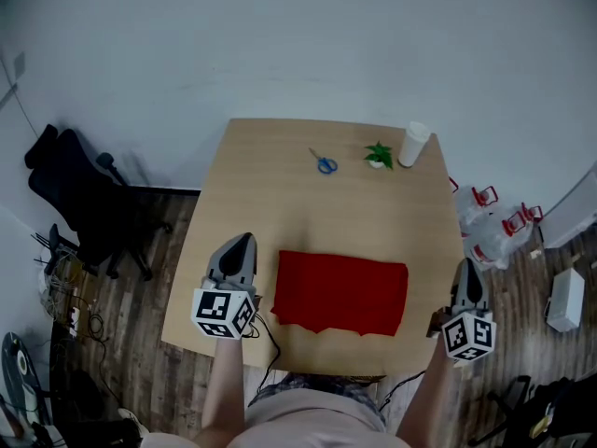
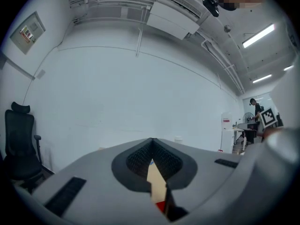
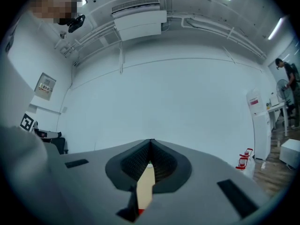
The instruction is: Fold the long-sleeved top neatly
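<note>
One view alone, the head's, with the whole red top [image 1: 340, 292]

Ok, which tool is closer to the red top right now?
Left. The left tool sits just off the top's left edge; the right tool is off its right edge, with a wider strip of table between.

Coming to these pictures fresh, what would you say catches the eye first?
The red long-sleeved top, folded into a rough rectangle, lies near the front edge of the light wooden table. The left gripper and right gripper flank it, jaws shut and empty. Blue-handled scissors, a small green plant and a white cup sit along the far edge.
</note>
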The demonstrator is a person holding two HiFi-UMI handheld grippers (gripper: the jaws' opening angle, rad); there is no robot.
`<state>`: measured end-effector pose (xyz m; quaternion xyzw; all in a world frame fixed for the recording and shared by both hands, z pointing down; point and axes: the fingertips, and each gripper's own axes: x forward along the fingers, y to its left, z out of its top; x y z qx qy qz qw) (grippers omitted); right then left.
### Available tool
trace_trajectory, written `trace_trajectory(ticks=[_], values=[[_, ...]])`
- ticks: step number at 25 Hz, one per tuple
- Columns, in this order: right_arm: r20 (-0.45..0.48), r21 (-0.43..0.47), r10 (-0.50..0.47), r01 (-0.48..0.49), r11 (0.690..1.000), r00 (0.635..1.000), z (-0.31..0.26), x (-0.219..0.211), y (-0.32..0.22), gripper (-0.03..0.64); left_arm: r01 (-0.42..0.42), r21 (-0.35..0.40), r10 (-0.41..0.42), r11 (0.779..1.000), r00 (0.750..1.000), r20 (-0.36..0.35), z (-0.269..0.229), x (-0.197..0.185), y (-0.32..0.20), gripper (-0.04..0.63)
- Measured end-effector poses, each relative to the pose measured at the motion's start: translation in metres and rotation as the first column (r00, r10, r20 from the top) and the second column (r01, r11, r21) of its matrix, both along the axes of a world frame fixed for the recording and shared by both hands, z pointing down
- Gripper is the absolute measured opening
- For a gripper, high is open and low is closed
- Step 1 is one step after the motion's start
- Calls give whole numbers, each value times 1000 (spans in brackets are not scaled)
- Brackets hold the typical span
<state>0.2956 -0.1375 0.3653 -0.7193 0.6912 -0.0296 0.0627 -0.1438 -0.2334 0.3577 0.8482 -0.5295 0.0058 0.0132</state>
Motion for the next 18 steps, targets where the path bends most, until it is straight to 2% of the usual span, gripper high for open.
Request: trace_trajectory(ticks=[18], values=[[-46, -32, -16, 15, 999, 999, 2, -5, 4, 7, 0, -14, 0, 1000, 1000, -26, -1, 5, 1, 2]])
